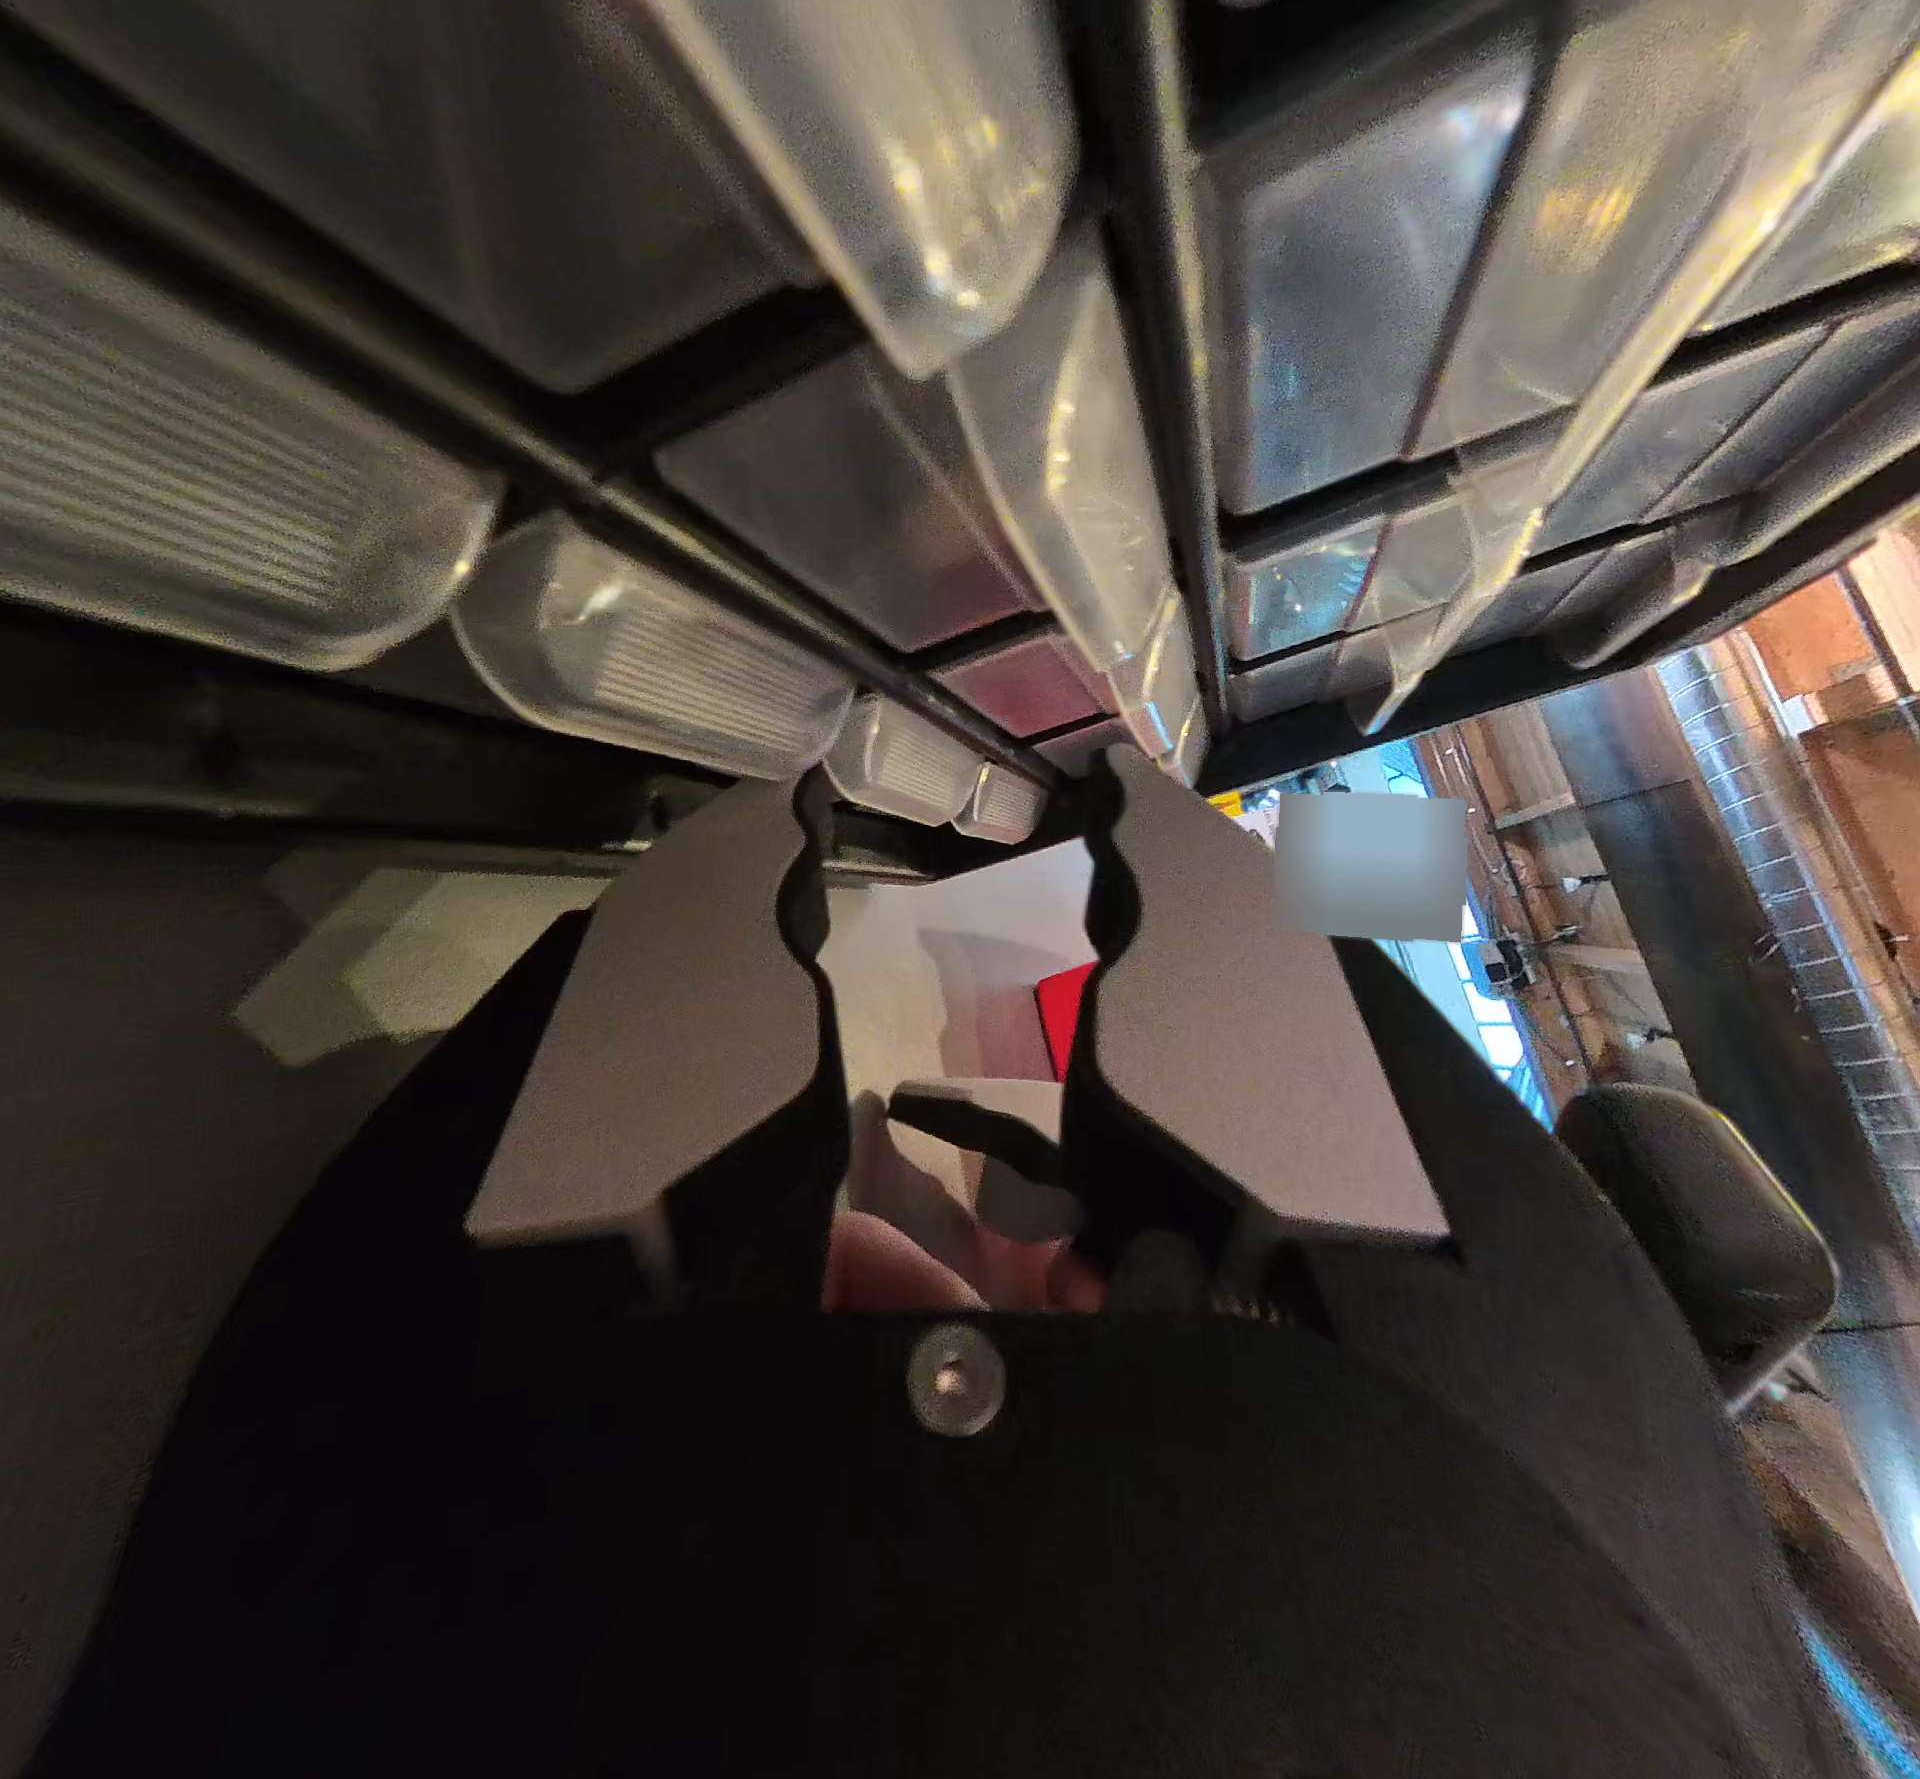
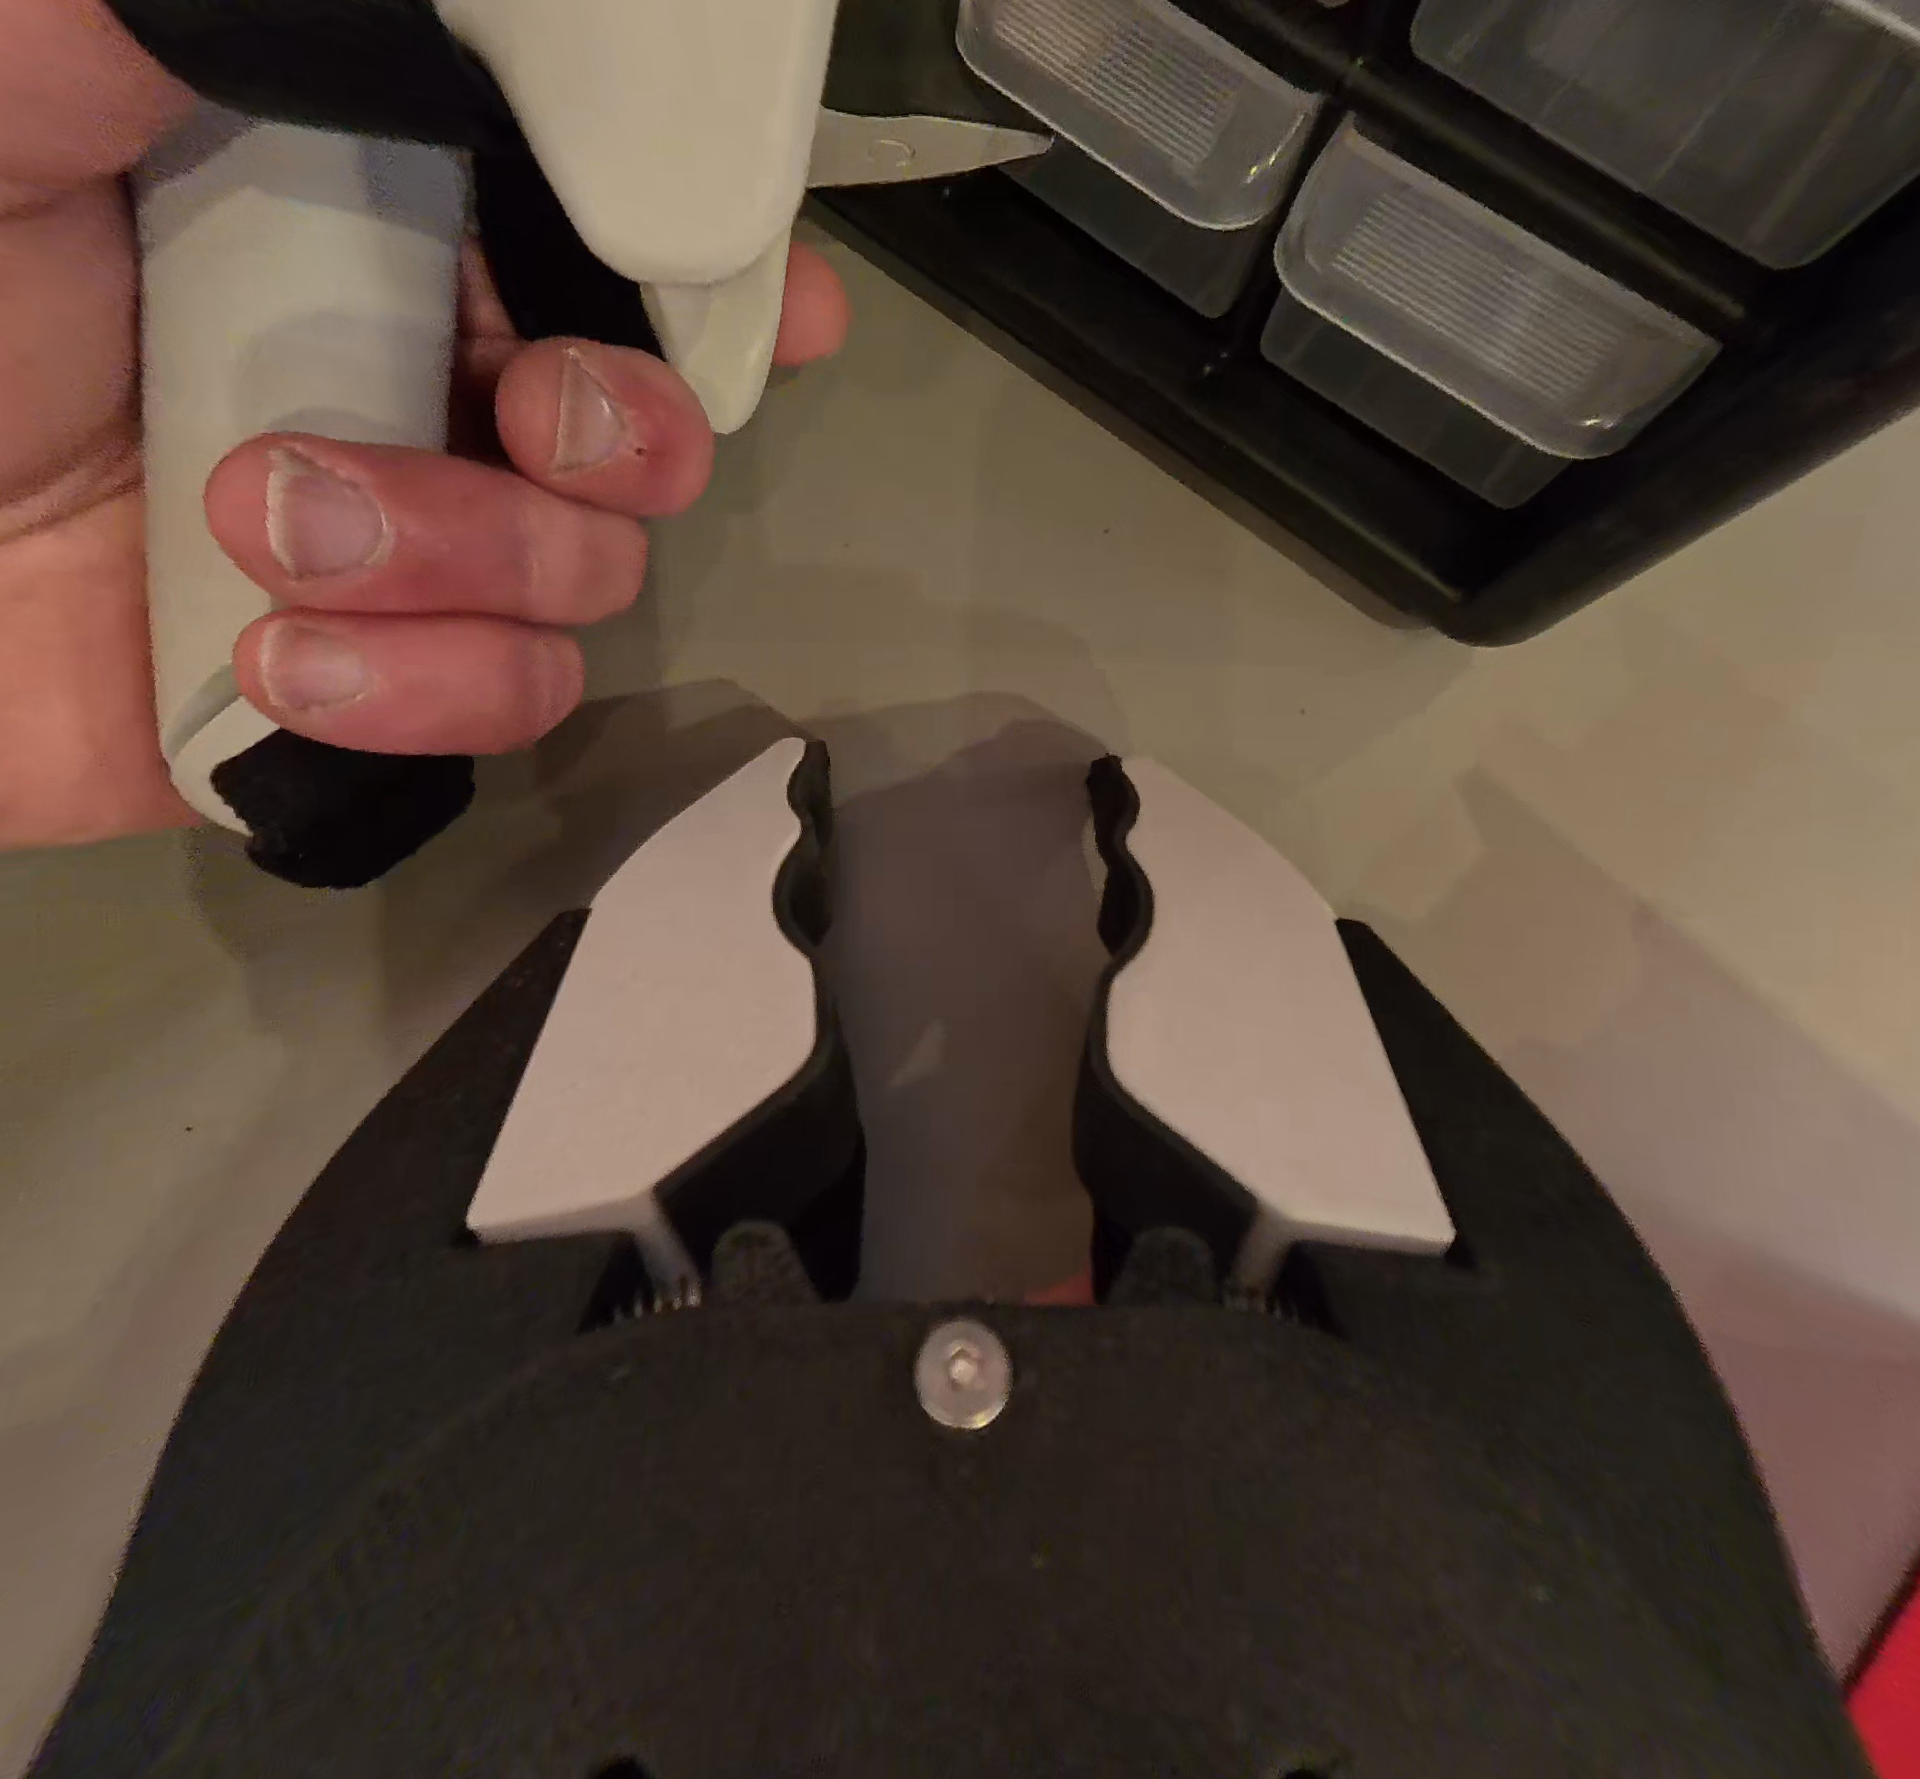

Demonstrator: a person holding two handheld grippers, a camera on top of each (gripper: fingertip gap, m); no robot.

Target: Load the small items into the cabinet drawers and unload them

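The cabinet (image 2: 1351, 534) has a black frame and clear plastic drawers, and it stands on a pale table (image 2: 1351, 846). In the left wrist view its drawer fronts (image 1: 644, 638) fill the upper half, seen very close from below. My left gripper (image 1: 961, 779) is open, with its tips right at the bottom row of drawer handles. In the right wrist view a hand holds its white grip (image 2: 644, 67), and one metal finger (image 2: 935, 150) touches under a small bottom drawer's handle (image 2: 1132, 98). My right gripper (image 2: 961, 779) is open and empty over the table, in front of the cabinet.
A second small drawer (image 2: 1475, 316) and a larger drawer (image 2: 1683, 46) sit to the right. A red thing (image 1: 1070, 1012) lies on the table and also shows at the right wrist view's corner (image 2: 1896, 1625). A dark chair (image 1: 1704, 1220) stands beyond.
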